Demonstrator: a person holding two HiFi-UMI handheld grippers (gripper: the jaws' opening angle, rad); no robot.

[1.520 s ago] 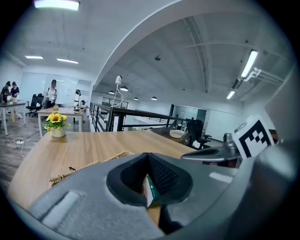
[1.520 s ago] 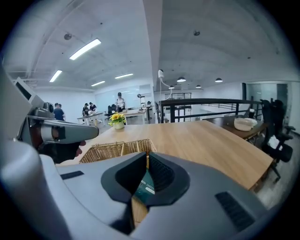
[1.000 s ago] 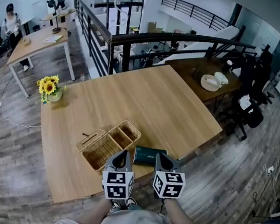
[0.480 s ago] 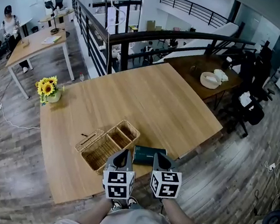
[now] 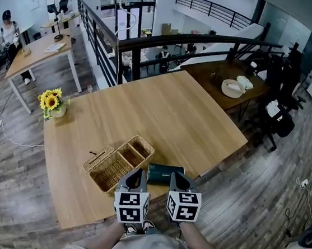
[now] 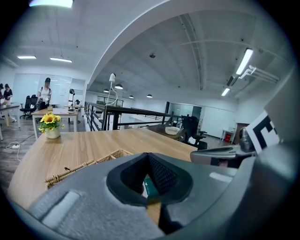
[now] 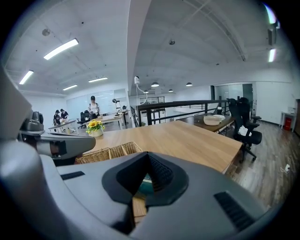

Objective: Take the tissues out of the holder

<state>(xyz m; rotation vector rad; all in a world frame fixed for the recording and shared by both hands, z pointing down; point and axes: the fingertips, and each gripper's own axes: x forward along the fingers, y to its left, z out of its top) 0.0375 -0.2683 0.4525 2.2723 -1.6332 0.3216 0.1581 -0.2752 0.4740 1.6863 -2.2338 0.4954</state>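
A dark green tissue pack (image 5: 165,174) lies flat on the wooden table (image 5: 163,111), just right of a wicker holder (image 5: 118,163) with several compartments. My left gripper (image 5: 136,173) hovers at the holder's near right corner, jaws shut and empty. My right gripper (image 5: 178,177) hangs at the pack's near right end, also shut with nothing in it. In the left gripper view the pack (image 6: 149,186) shows only as a sliver under the closed jaws (image 6: 149,156), with the holder (image 6: 89,164) to the left. The right gripper view shows the same sliver of pack (image 7: 146,185) below its jaws (image 7: 149,156).
A vase of yellow flowers (image 5: 51,102) stands at the table's far left corner. Both grippers are at the table's front edge. Behind a black railing (image 5: 199,45) a darker table carries a bowl (image 5: 232,89), with office chairs (image 5: 278,119) to its right.
The head view has drifted slightly. Both grippers, the pack and the holder keep their places.
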